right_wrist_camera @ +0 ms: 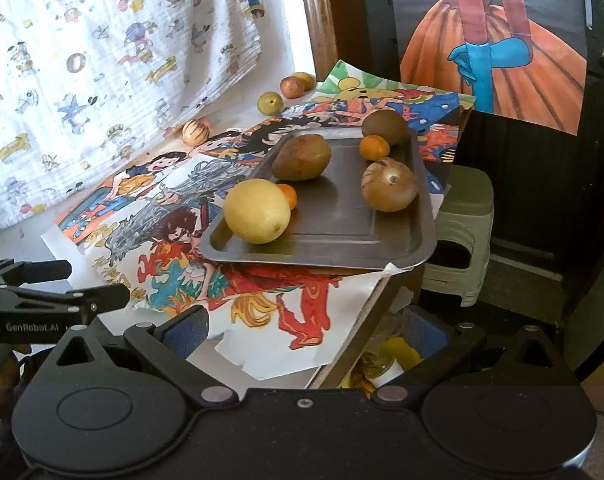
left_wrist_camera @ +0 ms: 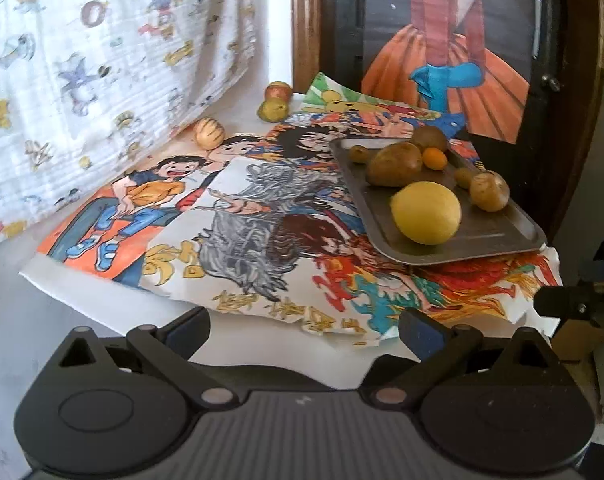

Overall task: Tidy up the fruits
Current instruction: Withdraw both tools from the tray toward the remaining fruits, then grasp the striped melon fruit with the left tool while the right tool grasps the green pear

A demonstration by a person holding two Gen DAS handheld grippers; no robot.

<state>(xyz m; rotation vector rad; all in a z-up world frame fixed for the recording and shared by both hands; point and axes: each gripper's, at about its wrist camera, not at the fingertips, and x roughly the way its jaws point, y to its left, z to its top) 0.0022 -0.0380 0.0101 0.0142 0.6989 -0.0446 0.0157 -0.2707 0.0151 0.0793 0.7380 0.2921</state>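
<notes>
Left wrist view: both tongs, left tongs point(left_wrist_camera: 304, 330) and right tongs point(right_wrist_camera: 308, 330), gape empty at the table's point(left_wrist_camera: 29, 320) near edge. A smooth, round striped fruit point(left_wrist_camera: 208, 133) lies loose far ahead-left, nearer the left hand; the metal tray point(left_wrist_camera: 474, 236) holds a waxy lemon point(left_wrist_camera: 426, 213).

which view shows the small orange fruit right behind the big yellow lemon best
Neither is clear. Only the right wrist view shows it: the small orange fruit peeks out behind the big yellow lemon on the grey metal tray, partly hidden. In the left wrist view I cannot find it beside the lemon.
</notes>
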